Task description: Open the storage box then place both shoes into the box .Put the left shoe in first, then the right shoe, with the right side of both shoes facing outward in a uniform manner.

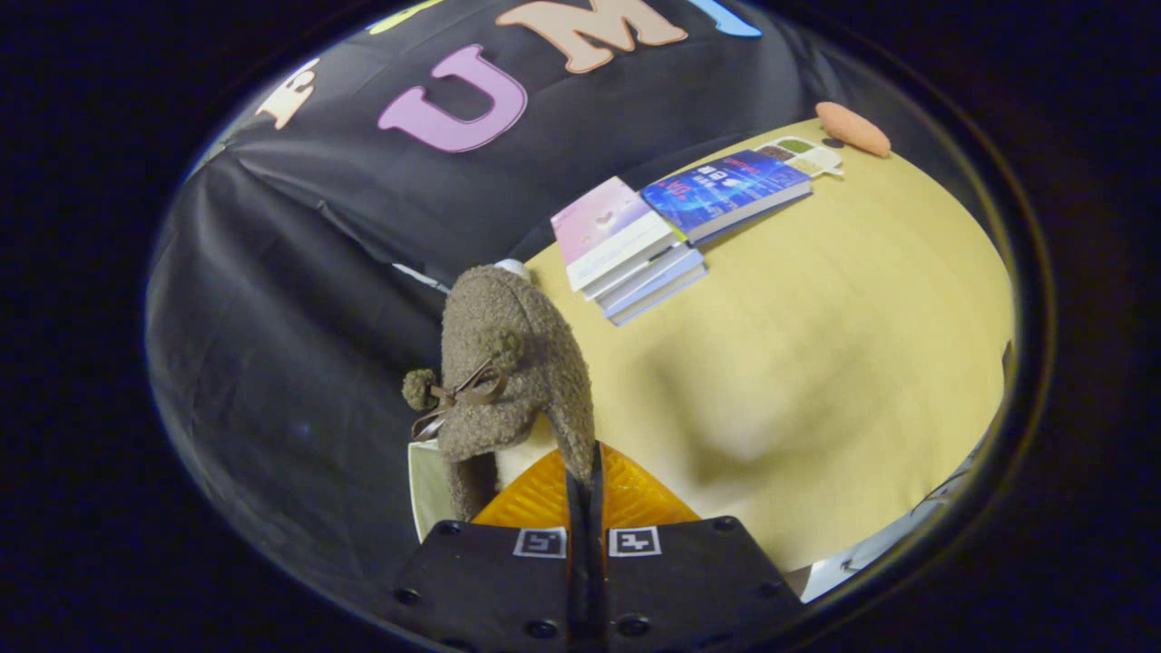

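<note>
Above the table point(816, 345), the tool point(586, 485) grips a fuzzy shoe point(508, 363) (fingers pinched on its edge).

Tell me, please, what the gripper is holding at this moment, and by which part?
The gripper is shut on the fuzzy brown shoe, pinching the edge of its opening; the shoe hangs above the table.

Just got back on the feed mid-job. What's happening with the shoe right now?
The gripper is shut on the rim of a fuzzy brown shoe with a small bow, and the shoe hangs from the fingers, lifted above the yellow table. Beyond it on the table lie a stack of books and a blue book. The shoe is not yet set down anywhere.
</note>
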